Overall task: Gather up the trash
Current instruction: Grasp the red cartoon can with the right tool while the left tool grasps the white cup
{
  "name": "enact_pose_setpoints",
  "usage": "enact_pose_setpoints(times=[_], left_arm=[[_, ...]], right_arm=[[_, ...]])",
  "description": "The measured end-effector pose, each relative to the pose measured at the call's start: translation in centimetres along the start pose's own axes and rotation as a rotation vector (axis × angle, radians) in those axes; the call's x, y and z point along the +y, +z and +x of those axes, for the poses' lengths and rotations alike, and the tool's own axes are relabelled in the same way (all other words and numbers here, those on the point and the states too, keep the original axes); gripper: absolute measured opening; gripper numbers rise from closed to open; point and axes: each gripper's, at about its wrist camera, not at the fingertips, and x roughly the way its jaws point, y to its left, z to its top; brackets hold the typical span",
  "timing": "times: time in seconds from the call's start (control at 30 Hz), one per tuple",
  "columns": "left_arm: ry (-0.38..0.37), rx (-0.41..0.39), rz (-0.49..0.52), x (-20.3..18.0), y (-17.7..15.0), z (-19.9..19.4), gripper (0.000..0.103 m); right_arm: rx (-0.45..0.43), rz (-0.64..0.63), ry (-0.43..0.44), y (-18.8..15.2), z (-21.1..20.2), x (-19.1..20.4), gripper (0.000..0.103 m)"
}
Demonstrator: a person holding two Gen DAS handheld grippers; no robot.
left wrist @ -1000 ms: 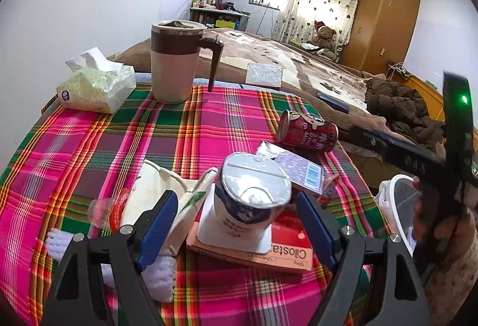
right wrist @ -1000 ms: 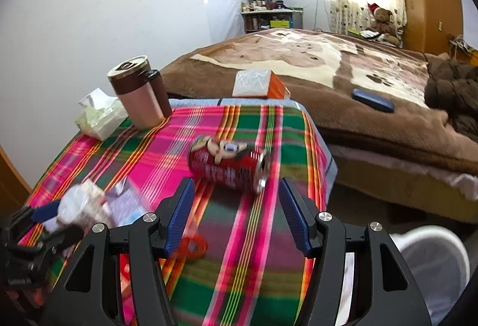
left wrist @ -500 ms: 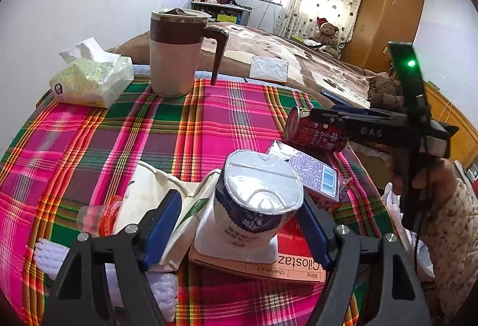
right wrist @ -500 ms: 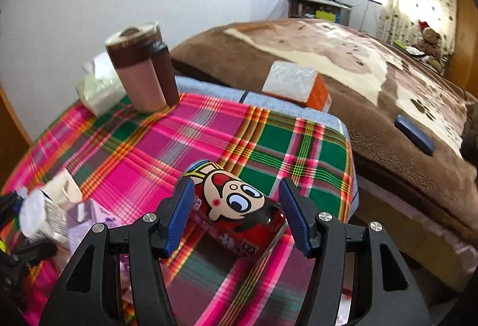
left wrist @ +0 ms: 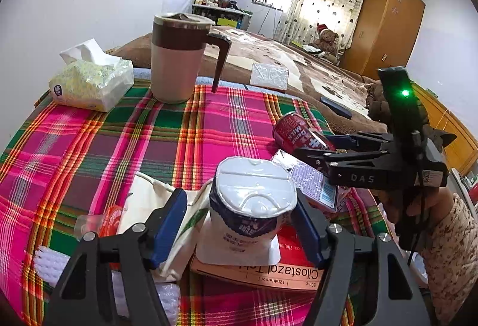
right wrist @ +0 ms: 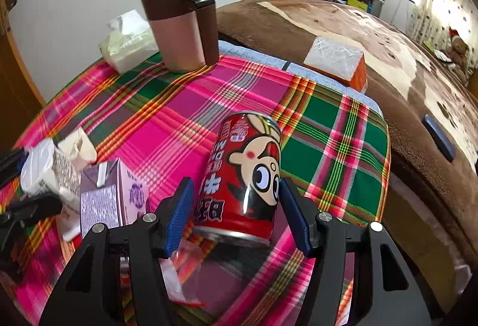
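right gripper (right wrist: 236, 217) straddles the red can (right wrist: 243, 176), blue pads on either side; right pad looks to be touching the can's side, left pad just beside it, small gap showing. jaws spread, not squeezed down. can sits on the plaid tablecloth (right wrist: 185, 122), near the table's right edge, tilted with its near end toward the camera. purple carton (right wrist: 115, 200) just left of it, a bit of clear wrapper (right wrist: 179, 269) under the left finger.

left gripper (left wrist: 239, 227) spread wide around a white cup (left wrist: 252, 212) with a foil lid; pad contact can't be told. cup stands on a flat medicine box (left wrist: 286, 275), white paper bag (left wrist: 149, 206) beside it.

farther back: brown mug (left wrist: 179, 60), tissue pack (left wrist: 92, 81). bed (left wrist: 298, 69) behind the table.
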Motion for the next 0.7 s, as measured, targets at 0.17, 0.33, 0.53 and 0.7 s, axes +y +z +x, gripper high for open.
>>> enact_pose_setpoints(times=[0.17, 0.33, 0.53, 0.7], left_arm=[[0.013, 0.011, -0.001, 0.1, 0.3, 0.7, 0.071], [0.011, 0.011, 0.014, -0.2, 0.3, 1.1, 0.063], [0.017, -0.002, 0.022, -0.4, 0.4, 0.7, 0.059], [0.025, -0.013, 0.029, -0.6, 0.4, 0.2, 0.058]], right_arm=[[0.002, 0.072, 0.013, 0.5, 0.9, -0.6, 0.060], [-0.018, 0.121, 0.023, 0.3, 1.4, -0.9, 0.054], [-0.050, 0.167, 0.006, -0.3, 1.0, -1.4, 0.054], [-0.075, 0.199, 0.003, -0.9, 0.4, -1.8, 0.054]])
